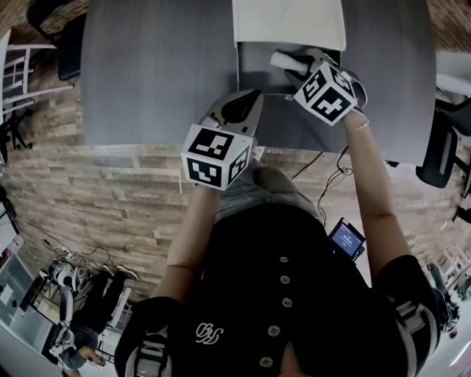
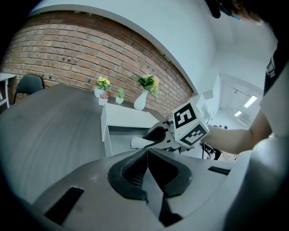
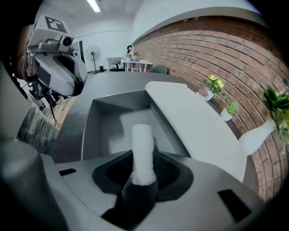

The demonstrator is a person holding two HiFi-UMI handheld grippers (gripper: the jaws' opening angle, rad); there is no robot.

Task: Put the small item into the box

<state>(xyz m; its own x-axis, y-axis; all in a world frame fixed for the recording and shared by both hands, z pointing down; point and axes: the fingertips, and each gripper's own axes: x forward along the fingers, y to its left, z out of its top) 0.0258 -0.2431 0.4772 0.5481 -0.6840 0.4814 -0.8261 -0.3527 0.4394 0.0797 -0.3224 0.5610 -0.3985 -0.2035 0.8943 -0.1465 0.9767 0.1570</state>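
Note:
The small item is a white roll (image 3: 143, 151), and my right gripper (image 3: 143, 169) is shut on its near end. In the head view the right gripper (image 1: 293, 68) holds the roll (image 1: 282, 60) over the open grey box (image 1: 254, 74), whose white lid (image 1: 288, 22) lies folded back behind it. In the right gripper view the box floor (image 3: 113, 124) lies just under the roll. My left gripper (image 1: 244, 103) hovers beside the box's near left corner, jaws shut with nothing between them (image 2: 147, 157). From the left gripper view the roll (image 2: 137, 143) sticks out over the box (image 2: 118, 135).
The box stands on a grey table (image 1: 147, 74) near its front edge. Small potted plants (image 2: 103, 85) and a white vase (image 2: 141, 101) stand at the brick wall behind the lid. Black chairs (image 1: 66, 44) (image 1: 441, 147) flank the table. A small screen (image 1: 346, 239) sits below the right arm.

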